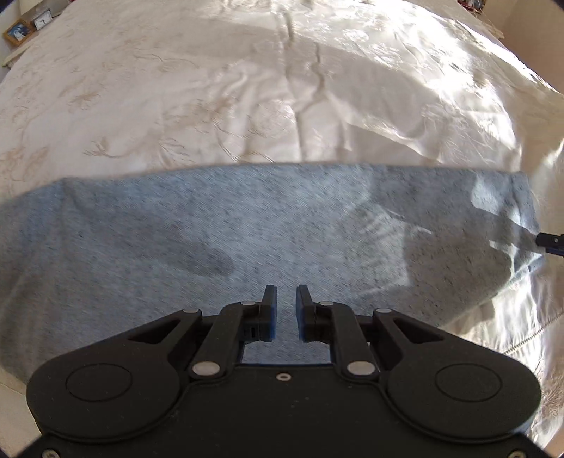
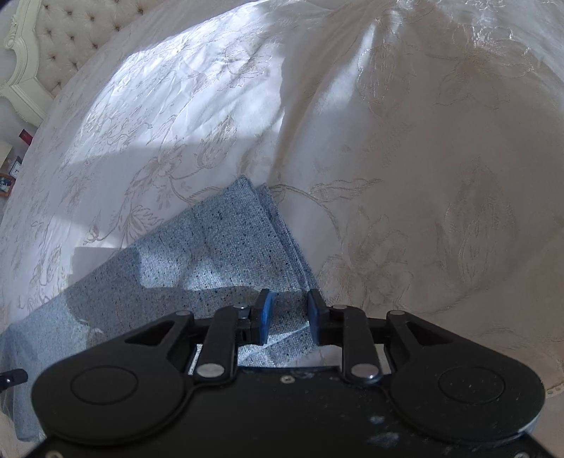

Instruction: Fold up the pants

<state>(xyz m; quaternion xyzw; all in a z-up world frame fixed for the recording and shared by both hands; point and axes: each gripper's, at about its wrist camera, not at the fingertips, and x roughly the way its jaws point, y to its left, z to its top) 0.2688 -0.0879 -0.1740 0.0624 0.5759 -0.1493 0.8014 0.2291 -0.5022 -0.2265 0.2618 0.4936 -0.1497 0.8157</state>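
Observation:
The light grey-blue pants (image 1: 246, 232) lie flat in a long band across the bed, with layered edges at one end (image 2: 225, 246). My left gripper (image 1: 286, 296) hovers over the middle of the band, jaws a little apart with nothing between them. My right gripper (image 2: 287, 306) is open at the layered end, its fingers either side of the fabric's edge, not closed on it. A tip of the right gripper (image 1: 550, 241) shows at the pants' right end in the left wrist view. A tip of the left gripper (image 2: 12, 377) shows at the left edge of the right wrist view.
The pants rest on a cream embroidered bedspread (image 1: 211, 88) with wrinkles and sun patches. A tufted headboard (image 2: 70, 31) stands at the far left in the right wrist view. A picture frame (image 1: 19, 31) and small clock (image 1: 42, 19) sit beside the bed.

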